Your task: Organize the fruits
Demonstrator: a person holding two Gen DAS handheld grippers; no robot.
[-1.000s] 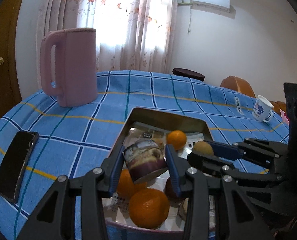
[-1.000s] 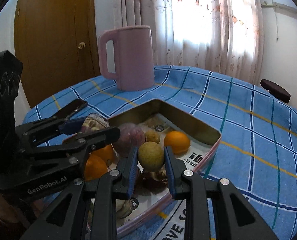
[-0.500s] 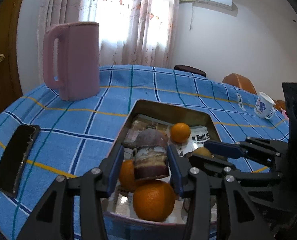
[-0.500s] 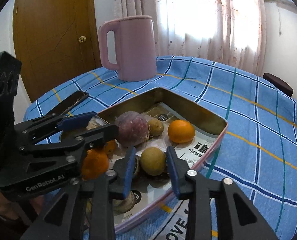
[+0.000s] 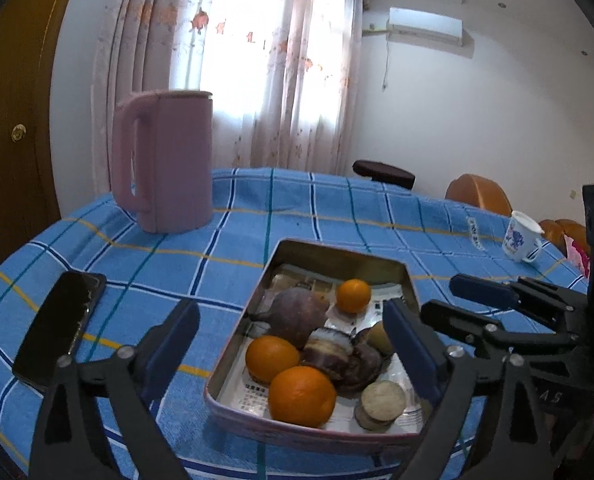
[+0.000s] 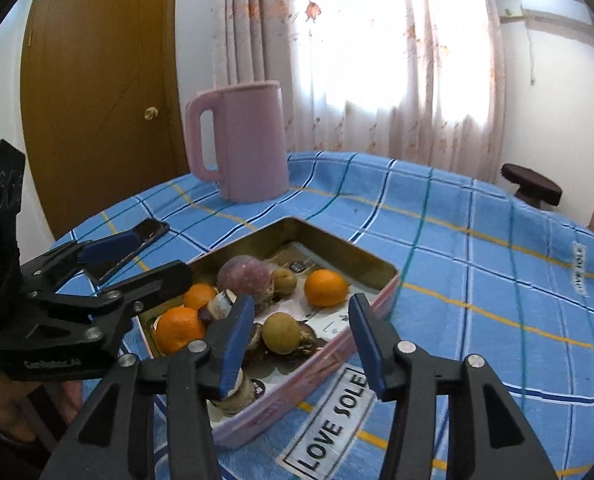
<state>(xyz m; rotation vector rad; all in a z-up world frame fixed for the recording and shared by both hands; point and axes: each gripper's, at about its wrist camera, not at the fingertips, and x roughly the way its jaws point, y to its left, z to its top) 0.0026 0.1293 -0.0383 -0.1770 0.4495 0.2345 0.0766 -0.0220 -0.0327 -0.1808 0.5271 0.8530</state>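
A metal tray on the blue checked cloth holds three oranges, a big purple fruit, a purple-brown cut fruit and other pieces. My left gripper hovers over the tray's near end. Its jaws are opening wide and nothing is between the pads. My right gripper hangs over the tray's near corner with its jaws opening. A round green-brown fruit lies in the tray below them, untouched. Each gripper also shows in the other's view: the left gripper and the right gripper.
A tall pink jug stands at the back left of the table. A black phone lies left of the tray. A white cup sits at the far right edge. A dark stool stands beyond the table.
Both grippers opened and drew back and up from the tray. The left let go of the purple-brown cut fruit, the right the green-brown fruit; both now lie in the tray.
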